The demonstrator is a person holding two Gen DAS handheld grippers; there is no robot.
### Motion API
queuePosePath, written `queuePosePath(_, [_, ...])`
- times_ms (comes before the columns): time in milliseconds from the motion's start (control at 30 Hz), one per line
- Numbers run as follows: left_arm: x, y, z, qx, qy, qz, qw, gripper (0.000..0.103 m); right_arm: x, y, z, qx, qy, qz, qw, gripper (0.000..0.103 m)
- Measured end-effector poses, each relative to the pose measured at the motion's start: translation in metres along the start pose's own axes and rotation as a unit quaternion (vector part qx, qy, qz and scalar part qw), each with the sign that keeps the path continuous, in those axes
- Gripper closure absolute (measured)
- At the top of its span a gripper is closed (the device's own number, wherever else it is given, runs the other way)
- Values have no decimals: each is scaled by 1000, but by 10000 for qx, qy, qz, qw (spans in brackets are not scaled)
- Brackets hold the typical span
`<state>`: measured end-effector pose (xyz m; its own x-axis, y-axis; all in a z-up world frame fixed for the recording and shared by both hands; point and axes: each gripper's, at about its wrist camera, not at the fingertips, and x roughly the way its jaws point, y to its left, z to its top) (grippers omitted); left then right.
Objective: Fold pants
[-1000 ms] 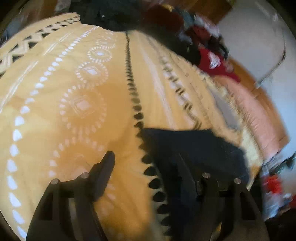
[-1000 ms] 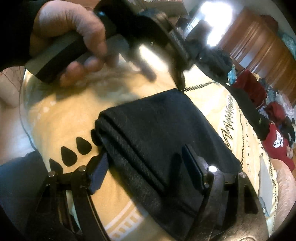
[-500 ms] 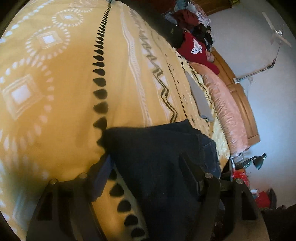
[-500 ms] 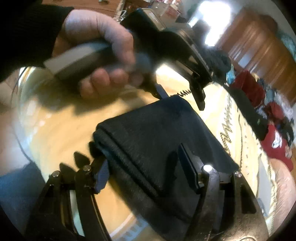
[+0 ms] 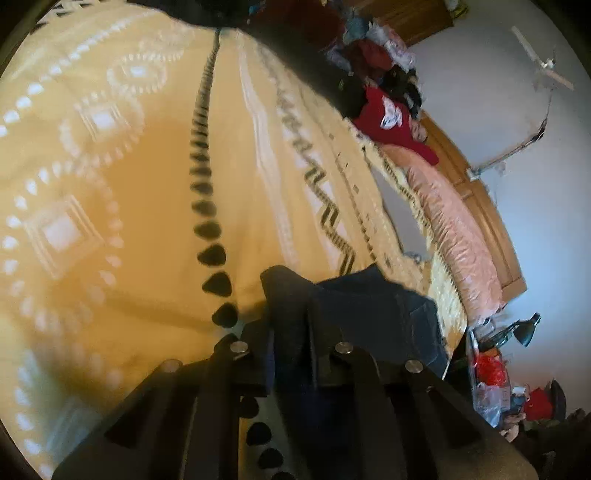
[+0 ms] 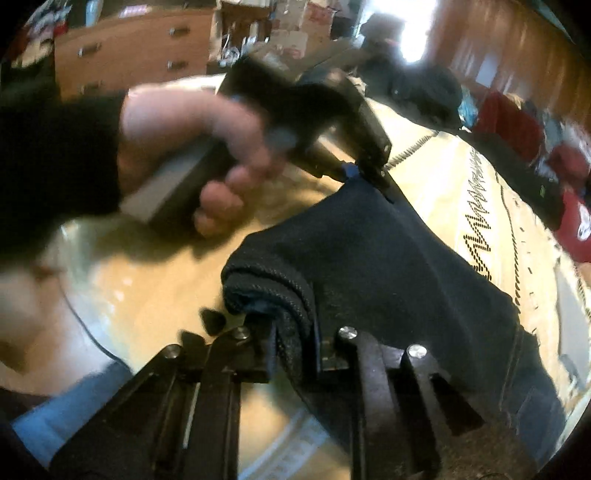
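Yellow patterned bedspread (image 5: 155, 229) carries the folded dark navy denim pants (image 6: 388, 280), a thick soft bundle near its edge. Heavy, limp cloth, I judge; it will sag unless taken at the stacked fold corners. Right gripper (image 6: 291, 350) pinches one corner, fingers narrow on it; left gripper (image 5: 288, 354) clamps the opposite corner. Motion blur smears the left hand (image 6: 207, 162), and the bundle's underside is hidden

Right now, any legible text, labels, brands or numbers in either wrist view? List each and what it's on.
None can be read.
Red garment: a white graphic, no legible letters.
Dark pants: no tag or label visible.
Yellow bedspread: patterns only, no writing.
Boxes on the dresser: too blurred to read.
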<state>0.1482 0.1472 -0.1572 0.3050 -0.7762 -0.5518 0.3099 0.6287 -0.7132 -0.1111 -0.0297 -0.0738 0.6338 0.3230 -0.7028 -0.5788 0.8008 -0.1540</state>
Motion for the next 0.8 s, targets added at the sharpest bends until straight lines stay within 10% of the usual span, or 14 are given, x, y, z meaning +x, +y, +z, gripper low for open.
queuePosePath(333, [-99, 41, -6, -487, -633, 171, 9967, 98, -14, 48, 33, 36, -232, 678, 9974, 88])
queuePosePath(700, [-101, -3, -1, -180, -645, 518, 9964, 98, -55, -17, 28, 979, -687, 883, 9889, 89])
queuePosePath(733, [-99, -2, -1, -246, -593, 585, 9962, 95, -57, -20, 29, 962, -716, 842, 9892, 89])
queuePosePath(800, [-96, 7, -6, -436, -435, 636, 9961, 51, -55, -18, 26, 931, -694, 866, 9895, 89])
